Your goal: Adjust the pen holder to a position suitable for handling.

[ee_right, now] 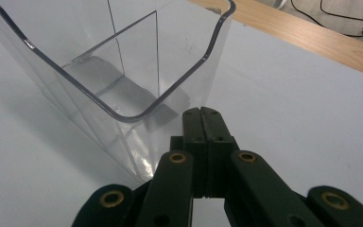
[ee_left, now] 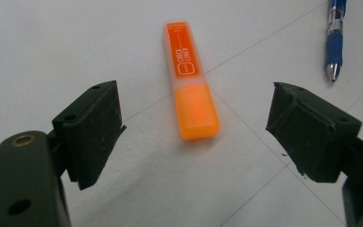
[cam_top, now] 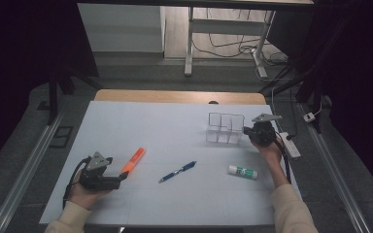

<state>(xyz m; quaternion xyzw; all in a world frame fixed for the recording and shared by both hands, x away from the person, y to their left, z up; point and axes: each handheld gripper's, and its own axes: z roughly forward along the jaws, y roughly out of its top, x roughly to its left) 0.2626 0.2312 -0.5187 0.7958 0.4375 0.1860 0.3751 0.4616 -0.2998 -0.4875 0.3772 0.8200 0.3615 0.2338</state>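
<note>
An orange highlighter (cam_top: 134, 160) lies on the white table sheet (cam_top: 141, 126), at the left. My left gripper (cam_top: 122, 177) rests just before its near end, open. In the left gripper view the highlighter (ee_left: 186, 80) points away between the wide-apart jaws of that gripper (ee_left: 196, 132), untouched. A clear plastic organizer (cam_top: 225, 128) with compartments stands at the right. My right gripper (cam_top: 245, 130) is at its right side, shut. In the right gripper view the gripper's tip (ee_right: 202, 113) meets the outer wall of the organizer (ee_right: 123, 71), and I see nothing between the pads.
A blue pen (cam_top: 177, 171) lies mid-table, also at the top right of the left gripper view (ee_left: 334, 42). A white glue stick (cam_top: 243, 171) lies in front of the organizer. A power strip (cam_top: 289, 144) sits at the table's right edge.
</note>
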